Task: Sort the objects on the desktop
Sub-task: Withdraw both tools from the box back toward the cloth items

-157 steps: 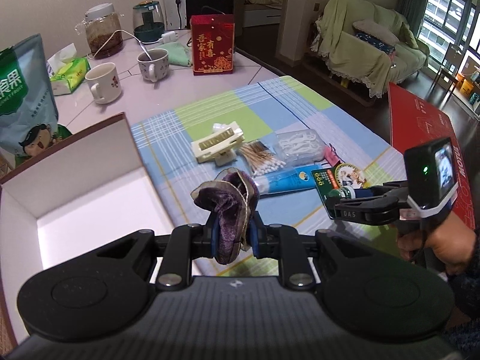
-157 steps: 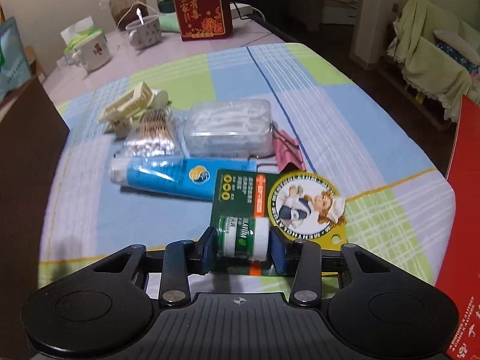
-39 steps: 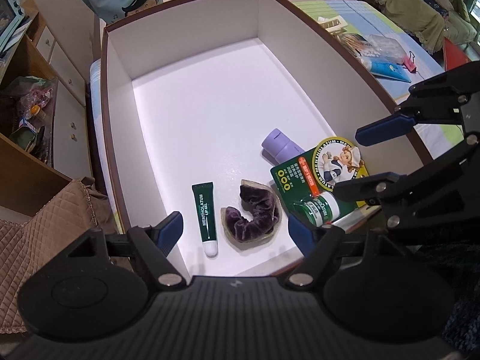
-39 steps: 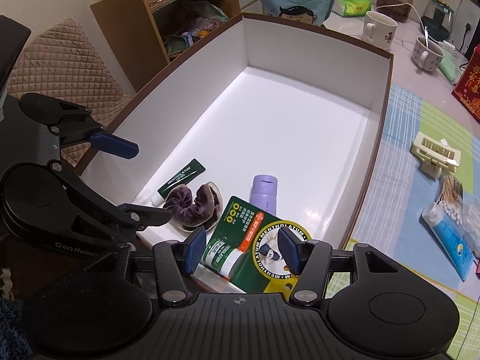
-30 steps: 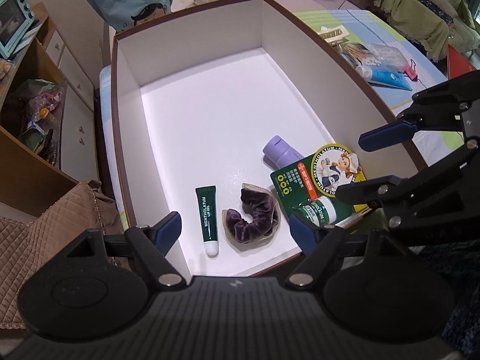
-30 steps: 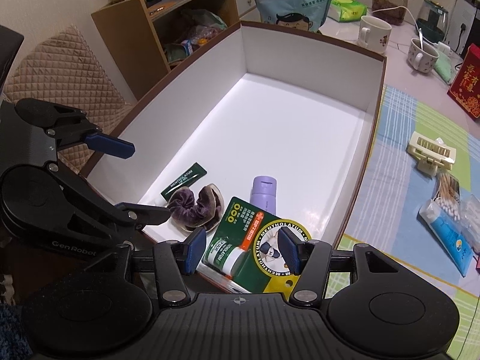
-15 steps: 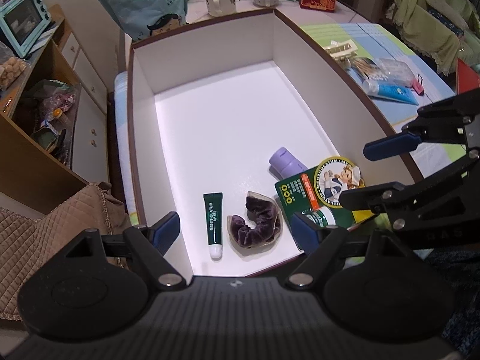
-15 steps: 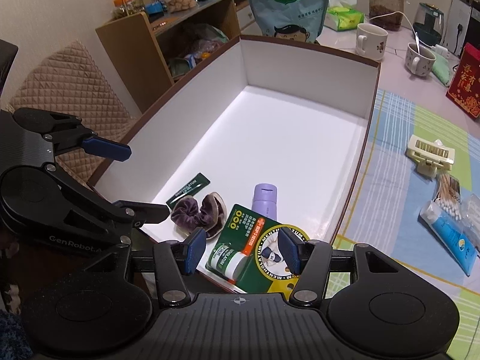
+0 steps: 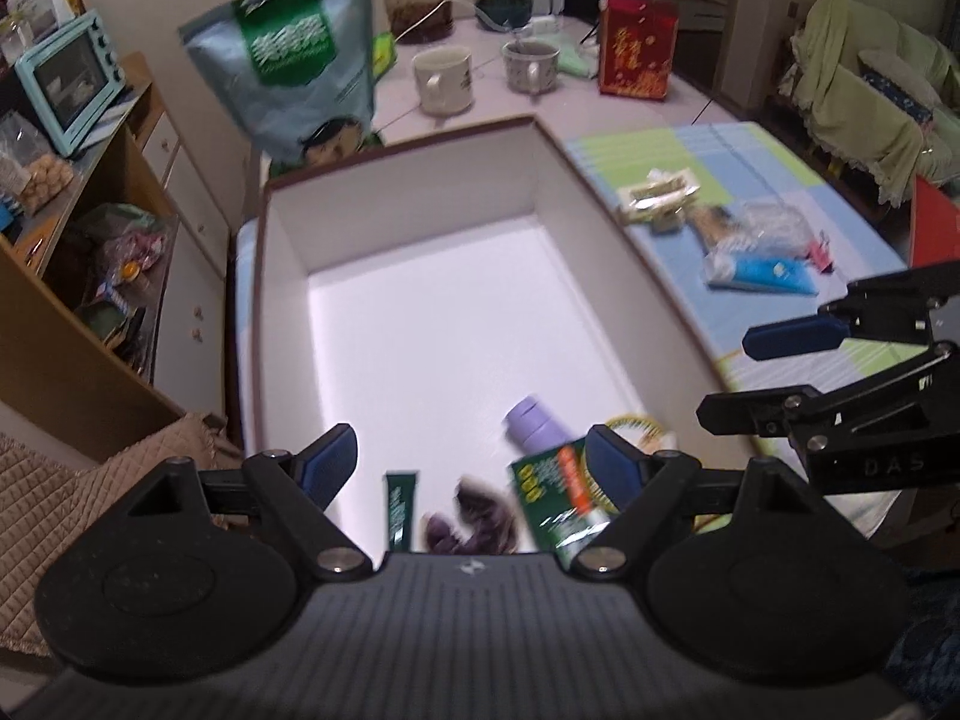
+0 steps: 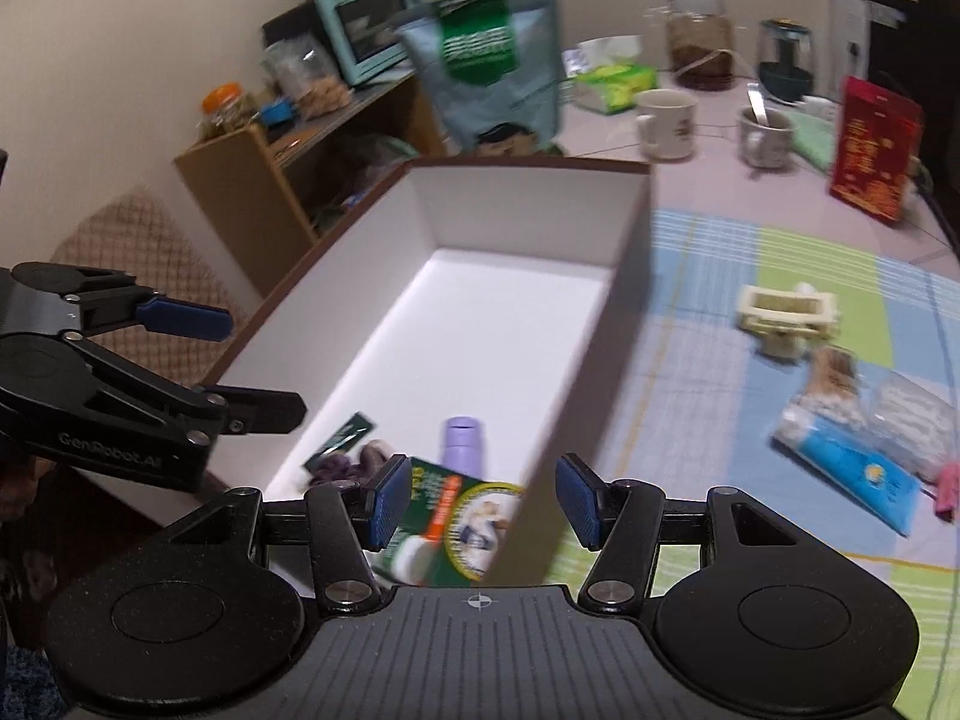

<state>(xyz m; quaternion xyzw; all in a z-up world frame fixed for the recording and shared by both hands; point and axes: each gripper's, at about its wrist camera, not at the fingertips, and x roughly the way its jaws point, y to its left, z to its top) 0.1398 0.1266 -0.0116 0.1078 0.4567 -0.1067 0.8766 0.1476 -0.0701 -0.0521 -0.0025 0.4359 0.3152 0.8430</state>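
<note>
Both tools hang over the near end of the white box (image 9: 420, 300), empty. The left hand-held gripper (image 9: 468, 468) has its jaws spread wide, nothing between them. The right hand-held gripper (image 10: 483, 501) is likewise parted, straddling the box's right wall.

Sorted already, at about 6 o'clock in the left wrist view: a slim green tube (image 9: 399, 504), a purple scrunchie (image 9: 474, 516), a lilac bottle (image 9: 537, 426) and a green blister card (image 9: 564, 498), all lying on the box floor.

What remains lies on the checked cloth (image 10: 708, 372) on the desk, at 2 to 3 o'clock in the right wrist view. The cream hair clip (image 10: 786, 315) looks stiff and light; its body should take a pinch across the width. The cotton swabs (image 10: 831, 375) seem to be in a thin bag, soft and slippery, best pinched at the middle. The blue tube (image 10: 846, 465) will probably squash; hold it mid-body, gently. The clear plastic case (image 10: 912, 414) looks rigid but smooth, so grip its short sides. A small pink clip (image 10: 947, 489) sits at the edge, too blurred to judge.
</note>
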